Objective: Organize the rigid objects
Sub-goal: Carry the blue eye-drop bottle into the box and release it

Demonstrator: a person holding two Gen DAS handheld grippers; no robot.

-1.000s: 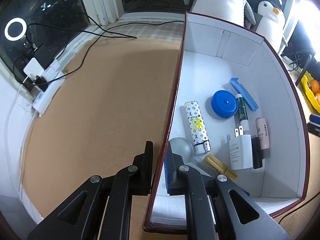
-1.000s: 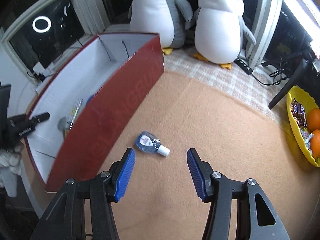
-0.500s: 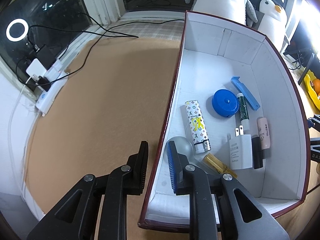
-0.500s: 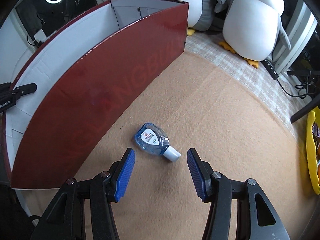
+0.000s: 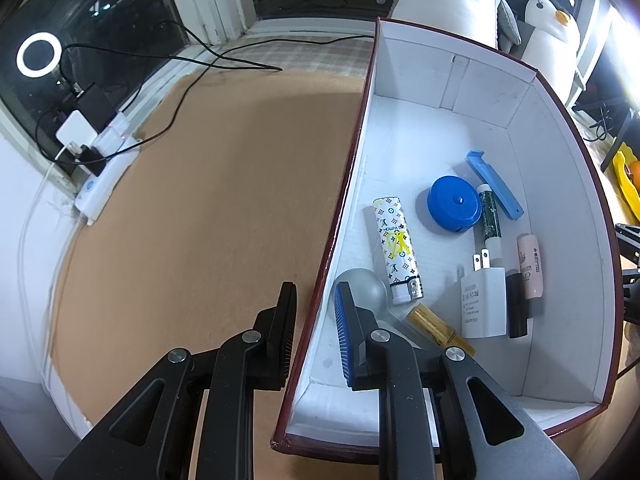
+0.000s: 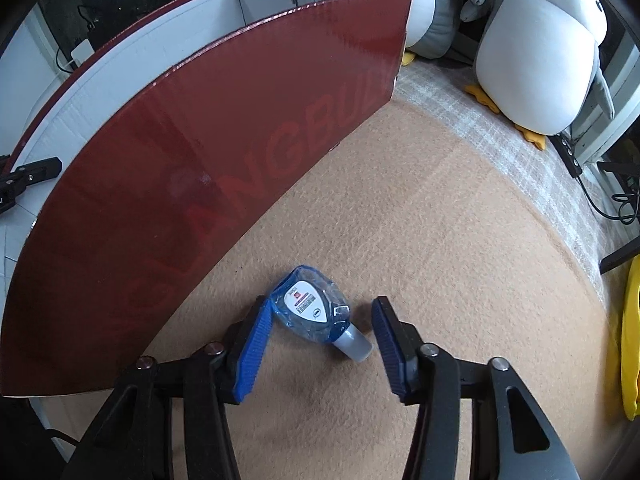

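A red box with a white inside stands on the tan table. My left gripper straddles its left wall, jaws a little apart on either side of it, not clearly pressing it. Inside lie a patterned lighter, a blue round case, a white charger, a blue clip and other small items. In the right wrist view my right gripper is open, low over the table, with a small blue bottle lying between its fingers beside the box's red wall.
A power strip with plugs and cables lies at the table's left edge. Two plush penguins stand behind the box. A yellow fruit bowl sits at the right edge.
My right gripper has come down and forward so the blue bottle now lies between its open fingers. My left gripper's jaws have widened slightly around the box wall.
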